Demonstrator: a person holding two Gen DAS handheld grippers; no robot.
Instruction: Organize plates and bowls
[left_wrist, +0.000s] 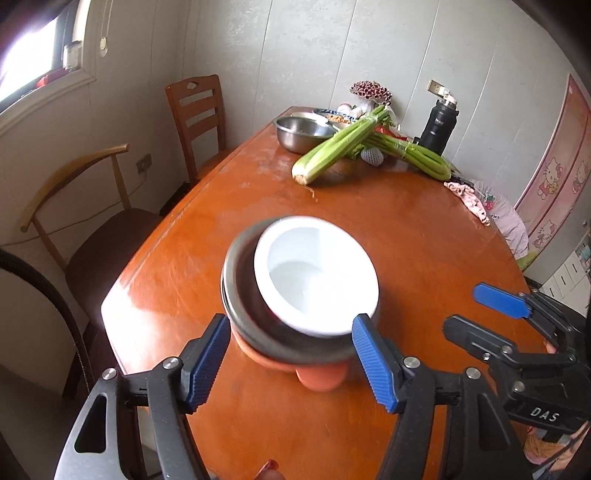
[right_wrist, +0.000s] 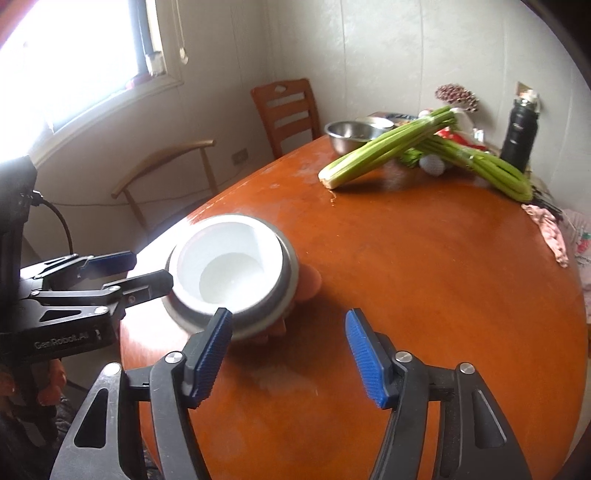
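The stack sits near the wooden table's (left_wrist: 424, 240) left edge: glossy white ceramic bowl (left_wrist: 317, 280) tilted inside a steel bowl (left_wrist: 240, 306) on an orange plastic bowl (left_wrist: 319, 376). Left gripper (left_wrist: 288, 363) faces it dead ahead, released, nearer; right gripper (right_wrist: 288, 354), released too, has it forward-left.

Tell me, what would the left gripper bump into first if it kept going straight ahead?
Probably the stacked bowls: the left gripper is open, pointing at the white bowl nested in a metal bowl, just ahead between its fingers. Exact depth is unclear.
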